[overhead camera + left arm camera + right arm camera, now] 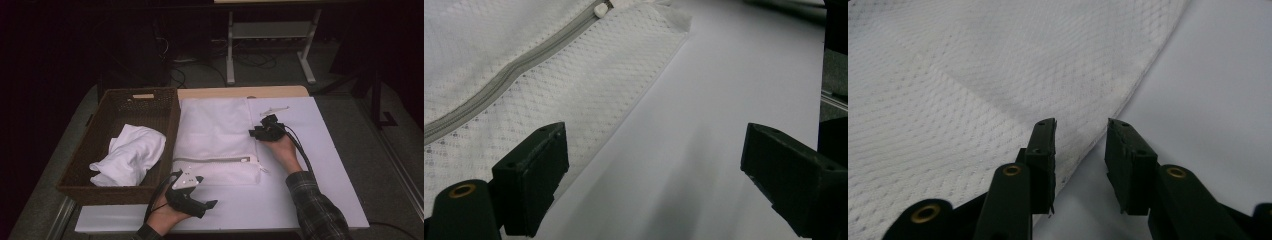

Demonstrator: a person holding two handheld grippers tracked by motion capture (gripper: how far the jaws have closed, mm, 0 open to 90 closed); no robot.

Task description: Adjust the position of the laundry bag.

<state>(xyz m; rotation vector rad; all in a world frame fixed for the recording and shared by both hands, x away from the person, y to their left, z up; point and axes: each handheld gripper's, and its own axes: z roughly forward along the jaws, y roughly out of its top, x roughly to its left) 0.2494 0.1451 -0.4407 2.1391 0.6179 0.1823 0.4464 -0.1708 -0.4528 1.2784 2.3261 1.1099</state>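
Two grippers at a white mesh bag (215,137) on the worktop.
Right gripper (1080,150) straddles the bag's far-right edge, jaws narrowly apart; left gripper (651,175) gapes open beside its near edge.

One white mesh bag w/ zipper (215,140) on the counter (320,165). One brown wicker basket (100,135), w/ one crumpled white cloth (131,154) inside. One small white strip (274,109) near the counter's far edge. Two tongs: left (207,192), right (256,131), one per hand.
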